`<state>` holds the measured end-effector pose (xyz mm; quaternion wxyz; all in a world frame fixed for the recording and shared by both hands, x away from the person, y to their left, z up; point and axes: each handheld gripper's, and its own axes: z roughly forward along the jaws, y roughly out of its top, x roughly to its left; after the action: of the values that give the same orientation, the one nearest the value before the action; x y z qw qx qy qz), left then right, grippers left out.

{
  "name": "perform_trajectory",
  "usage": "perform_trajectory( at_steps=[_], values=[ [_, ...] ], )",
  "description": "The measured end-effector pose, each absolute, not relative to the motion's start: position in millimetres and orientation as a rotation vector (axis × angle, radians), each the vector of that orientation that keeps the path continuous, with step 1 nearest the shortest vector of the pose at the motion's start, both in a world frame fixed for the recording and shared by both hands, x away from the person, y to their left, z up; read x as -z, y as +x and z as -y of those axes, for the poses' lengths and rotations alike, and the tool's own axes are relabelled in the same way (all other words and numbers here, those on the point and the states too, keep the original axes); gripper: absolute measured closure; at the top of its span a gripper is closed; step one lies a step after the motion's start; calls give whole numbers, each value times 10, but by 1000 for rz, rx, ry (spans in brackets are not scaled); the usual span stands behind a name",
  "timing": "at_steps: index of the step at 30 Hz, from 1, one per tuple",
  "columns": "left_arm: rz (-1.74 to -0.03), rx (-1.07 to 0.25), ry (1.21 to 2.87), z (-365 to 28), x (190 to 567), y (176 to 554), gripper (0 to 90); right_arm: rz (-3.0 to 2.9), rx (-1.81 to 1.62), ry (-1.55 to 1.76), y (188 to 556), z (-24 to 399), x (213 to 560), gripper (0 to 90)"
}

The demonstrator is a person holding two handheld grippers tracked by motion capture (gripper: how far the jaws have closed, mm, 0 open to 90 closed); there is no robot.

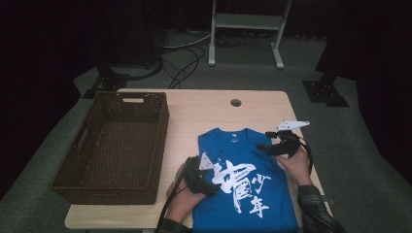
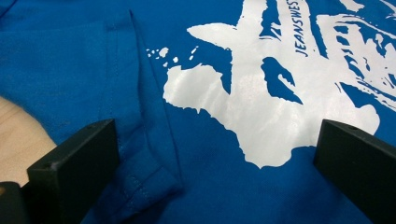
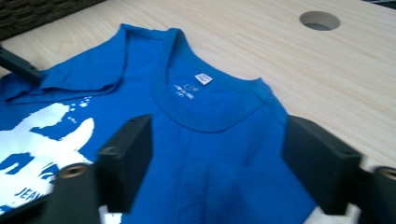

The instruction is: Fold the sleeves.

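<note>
On the pale wooden table [image 1: 194, 109], right of the brown wicker basket [image 1: 114, 145], lies the blue cotton T-shirt with white print [image 1: 245, 187]; the right gripper [image 1: 278, 148] spreads wide above its collar, gripping nothing, and the left gripper [image 1: 204, 180] gapes wide over its folded sleeve, likewise empty.

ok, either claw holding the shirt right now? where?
Nothing held. Left claw and right claw both stand open over the blue T-shirt, pads clear of the cloth.

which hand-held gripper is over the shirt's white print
The left hand-held gripper: its jaws straddle the white print; the right hand-held gripper sits near the plain blue collar.
</note>
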<state>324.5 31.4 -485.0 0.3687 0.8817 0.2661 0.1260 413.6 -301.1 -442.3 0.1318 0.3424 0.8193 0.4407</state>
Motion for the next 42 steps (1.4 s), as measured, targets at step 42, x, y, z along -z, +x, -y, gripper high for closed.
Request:
perform_trajectory(
  at_steps=[42],
  values=[
    [-683,-322,2264,-314,4848,3248,1,-2431,-1277,907,3606,3164,4534,0]
  ],
)
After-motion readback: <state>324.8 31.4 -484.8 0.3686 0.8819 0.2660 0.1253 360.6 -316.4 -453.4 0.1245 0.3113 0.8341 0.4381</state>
